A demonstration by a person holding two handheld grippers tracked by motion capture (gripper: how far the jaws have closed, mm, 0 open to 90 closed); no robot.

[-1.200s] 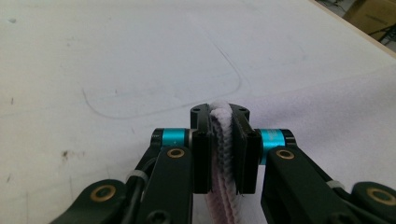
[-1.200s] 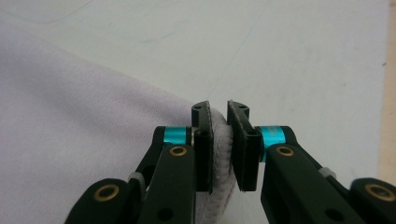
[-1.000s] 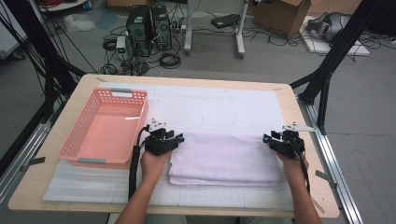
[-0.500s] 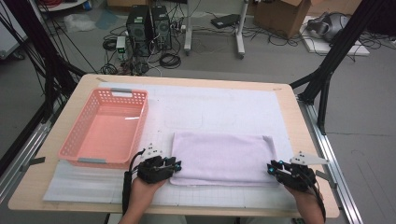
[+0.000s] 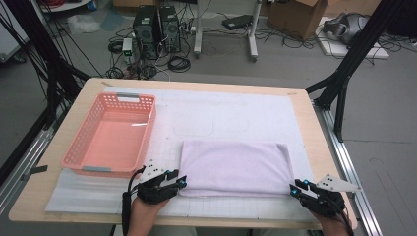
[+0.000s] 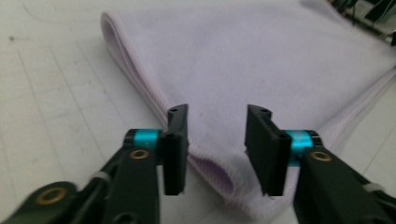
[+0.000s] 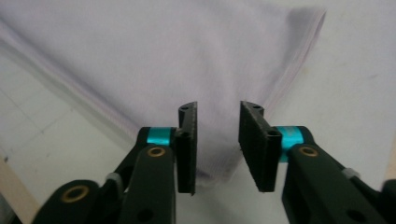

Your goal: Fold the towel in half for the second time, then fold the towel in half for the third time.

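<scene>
A folded lilac towel (image 5: 233, 167) lies flat on the white mat (image 5: 221, 113), just right of the pink basket (image 5: 110, 135) and toward the table's near edge. Its fold runs along the side nearest the person, and its layered edges show at the corners in both gripper views. The left gripper (image 5: 179, 183) sits at the towel's near left corner, on the near side of the basket's front right corner; its jaws have just been opening and now stand partly apart, one on each side of the corner's thick folded edge (image 6: 219, 172), with the pads not pressing it. The right gripper (image 5: 295, 189) sits at the towel's near right corner, far from the basket; its jaws have also just been opening and stand narrowly apart, the towel's corner tip (image 7: 217, 168) between them, untouched. The basket stands empty at the mat's left edge.
</scene>
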